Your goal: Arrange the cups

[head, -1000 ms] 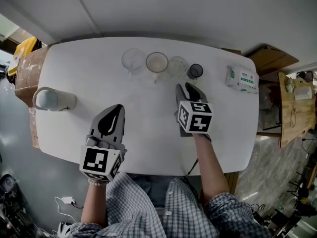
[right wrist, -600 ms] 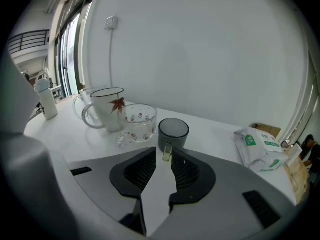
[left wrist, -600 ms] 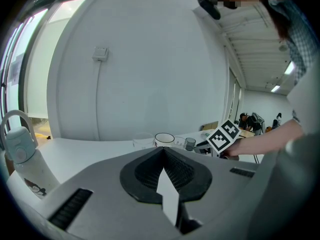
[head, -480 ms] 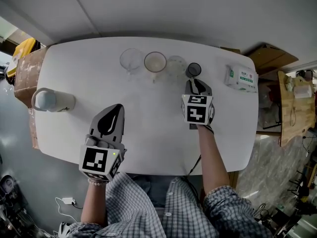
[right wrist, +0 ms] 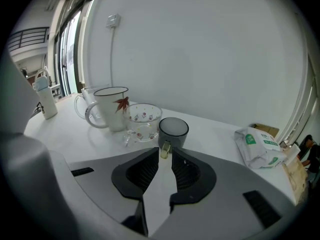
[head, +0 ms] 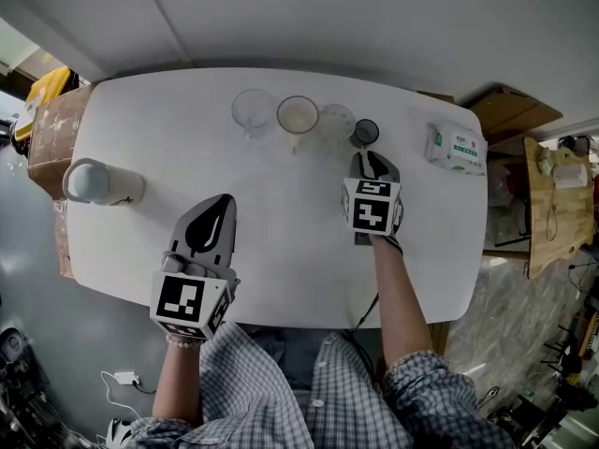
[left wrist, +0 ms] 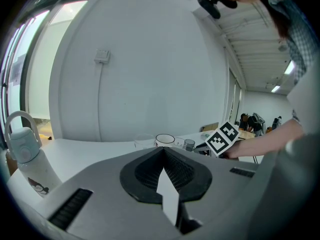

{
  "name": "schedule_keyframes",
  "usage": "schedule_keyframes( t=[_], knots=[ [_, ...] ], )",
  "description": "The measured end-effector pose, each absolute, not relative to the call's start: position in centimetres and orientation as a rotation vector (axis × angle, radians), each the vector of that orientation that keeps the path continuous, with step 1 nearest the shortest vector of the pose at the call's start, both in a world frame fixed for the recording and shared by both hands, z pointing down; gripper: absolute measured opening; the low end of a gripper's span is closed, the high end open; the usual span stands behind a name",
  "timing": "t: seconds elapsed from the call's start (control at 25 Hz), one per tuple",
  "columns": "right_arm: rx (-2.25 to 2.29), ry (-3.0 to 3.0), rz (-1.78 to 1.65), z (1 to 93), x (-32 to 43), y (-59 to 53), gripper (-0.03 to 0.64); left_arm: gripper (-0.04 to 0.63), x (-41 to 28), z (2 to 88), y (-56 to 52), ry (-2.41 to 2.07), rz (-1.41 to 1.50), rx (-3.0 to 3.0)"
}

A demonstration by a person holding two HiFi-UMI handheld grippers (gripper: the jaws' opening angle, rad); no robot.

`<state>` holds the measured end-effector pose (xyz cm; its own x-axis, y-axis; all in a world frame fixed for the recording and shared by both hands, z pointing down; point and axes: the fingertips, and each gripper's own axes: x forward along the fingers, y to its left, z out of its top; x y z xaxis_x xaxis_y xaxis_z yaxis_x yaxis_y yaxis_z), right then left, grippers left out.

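Four cups stand in a row at the far side of the white table [head: 168, 129]: a clear glass cup [head: 253, 110], a white mug [head: 298, 115] with a red leaf print [right wrist: 112, 106], a patterned glass cup [head: 335, 122] [right wrist: 144, 119] and a small dark cup [head: 365, 132] [right wrist: 173, 129]. My right gripper [head: 367, 155] [right wrist: 165, 151] is right behind the dark cup, shut on its small golden handle at the jaw tips. My left gripper [head: 220, 204] [left wrist: 162, 149] rests nearer the front left, shut with nothing in it, well short of the cups.
A white bottle with a pale blue lid [head: 101, 183] [left wrist: 25, 154] stands at the table's left end. A green-and-white tissue pack [head: 457, 148] [right wrist: 260, 144] lies at the right end. Cardboard boxes [head: 51, 134] sit beside the table on the left.
My right gripper has moved forward and to the right, up to the dark cup, and now holds its handle. The left gripper and the other cups have stayed put.
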<state>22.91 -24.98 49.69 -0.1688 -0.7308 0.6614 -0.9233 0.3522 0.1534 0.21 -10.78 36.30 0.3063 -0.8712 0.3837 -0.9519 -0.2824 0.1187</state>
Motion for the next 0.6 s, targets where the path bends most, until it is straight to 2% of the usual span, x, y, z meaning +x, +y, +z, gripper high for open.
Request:
schedule_keyframes(
  t=[0.32, 0.6],
  knots=[
    [1.630, -2.009, 0.368, 45.1, 25.5, -21.3, 0.063, 0.011, 0.2, 34.1, -10.1, -1.638, 0.334, 2.318],
    [1.645, -2.179, 0.233, 36.9, 24.3, -14.2, 0.032, 0.011, 0.1, 32.0, -9.1, -1.595, 0.282, 2.379]
  ],
)
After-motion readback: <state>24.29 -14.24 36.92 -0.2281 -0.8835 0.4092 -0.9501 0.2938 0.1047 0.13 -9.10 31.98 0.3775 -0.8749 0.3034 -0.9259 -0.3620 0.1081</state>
